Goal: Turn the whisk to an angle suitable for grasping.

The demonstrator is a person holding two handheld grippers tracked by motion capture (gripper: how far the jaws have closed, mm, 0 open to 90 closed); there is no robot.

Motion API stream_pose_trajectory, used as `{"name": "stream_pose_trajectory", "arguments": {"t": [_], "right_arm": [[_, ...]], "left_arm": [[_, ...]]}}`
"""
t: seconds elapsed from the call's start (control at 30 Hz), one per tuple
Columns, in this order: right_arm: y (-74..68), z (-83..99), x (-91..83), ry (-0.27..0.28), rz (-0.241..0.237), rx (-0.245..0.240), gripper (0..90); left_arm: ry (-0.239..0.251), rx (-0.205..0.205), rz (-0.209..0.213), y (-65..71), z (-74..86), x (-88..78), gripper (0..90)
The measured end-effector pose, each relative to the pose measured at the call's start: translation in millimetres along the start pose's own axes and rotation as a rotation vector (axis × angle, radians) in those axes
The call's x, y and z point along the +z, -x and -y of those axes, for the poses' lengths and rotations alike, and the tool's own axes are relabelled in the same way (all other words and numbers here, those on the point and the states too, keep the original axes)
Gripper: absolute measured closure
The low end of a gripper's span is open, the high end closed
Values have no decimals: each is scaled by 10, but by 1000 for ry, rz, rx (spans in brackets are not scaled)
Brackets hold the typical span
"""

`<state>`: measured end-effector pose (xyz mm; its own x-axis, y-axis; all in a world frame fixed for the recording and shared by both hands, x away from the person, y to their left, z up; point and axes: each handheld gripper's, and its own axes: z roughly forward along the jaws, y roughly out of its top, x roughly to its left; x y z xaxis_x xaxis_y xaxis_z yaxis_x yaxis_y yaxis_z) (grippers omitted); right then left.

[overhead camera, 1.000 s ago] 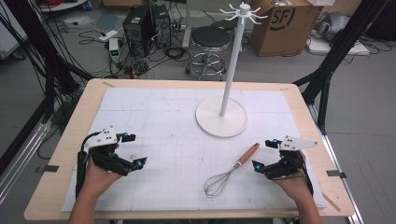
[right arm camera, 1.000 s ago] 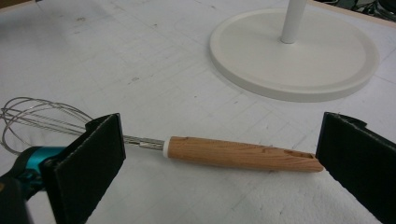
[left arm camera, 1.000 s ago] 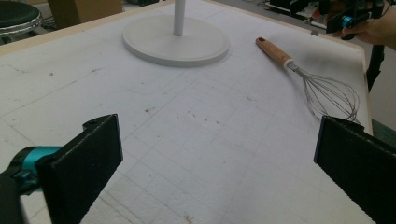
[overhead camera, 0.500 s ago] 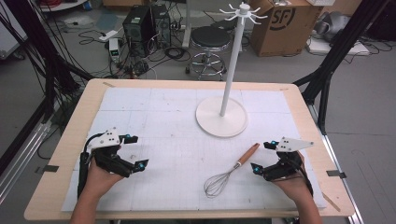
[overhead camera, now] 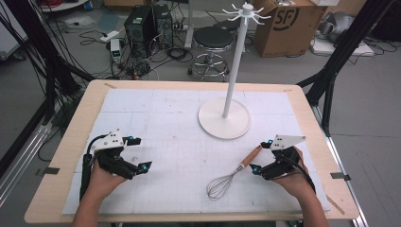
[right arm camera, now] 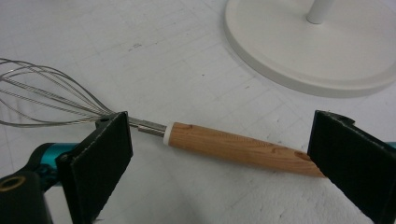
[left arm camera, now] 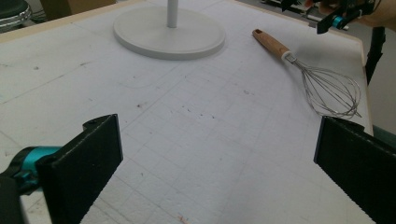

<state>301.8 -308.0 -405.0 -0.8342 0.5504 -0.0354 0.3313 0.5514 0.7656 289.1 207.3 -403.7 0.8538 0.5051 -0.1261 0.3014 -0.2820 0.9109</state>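
Note:
A wire whisk (overhead camera: 231, 175) with a wooden handle (right arm camera: 233, 147) lies flat on the white mat, right of centre, with its handle pointing toward the stand. My right gripper (overhead camera: 259, 156) is open and sits low at the handle. In the right gripper view the handle lies between the two wide-apart jaws, and the right jaw hides its far tip. My left gripper (overhead camera: 141, 153) rests open on the mat at the left with nothing between its jaws; the whisk (left arm camera: 322, 84) is far off in its view.
A white stand with a round base (overhead camera: 223, 118) and a tall pole (overhead camera: 235, 61) topped by hooks rises at the back centre of the mat. Behind the wooden table edge (overhead camera: 189, 85) are a stool, cardboard box, computer and cables on the floor.
My right gripper has slid a little left, closing in on the whisk handle. The left gripper has hardly moved. The whisk lies where it was.

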Motion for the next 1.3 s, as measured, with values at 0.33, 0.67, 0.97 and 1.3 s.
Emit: {"name": "stream_pose_trajectory", "arguments": {"t": [0.33, 0.67, 0.97, 1.3], "right_arm": [[-102, -63, 168, -131, -17, -81, 148], [-74, -147, 322, -216, -40, -190, 159], [-54, -119, 535, -328, -81, -285, 276], [-154, -161, 484, -337, -113, -305, 498]], "left_arm": [[0, -3, 5, 4, 2, 6, 17], [-6, -9, 5, -5, 10, 19, 17], [-14, -2, 9, -7, 16, 28, 17], [-12, -9, 10, 2, 17, 30, 17]]}}
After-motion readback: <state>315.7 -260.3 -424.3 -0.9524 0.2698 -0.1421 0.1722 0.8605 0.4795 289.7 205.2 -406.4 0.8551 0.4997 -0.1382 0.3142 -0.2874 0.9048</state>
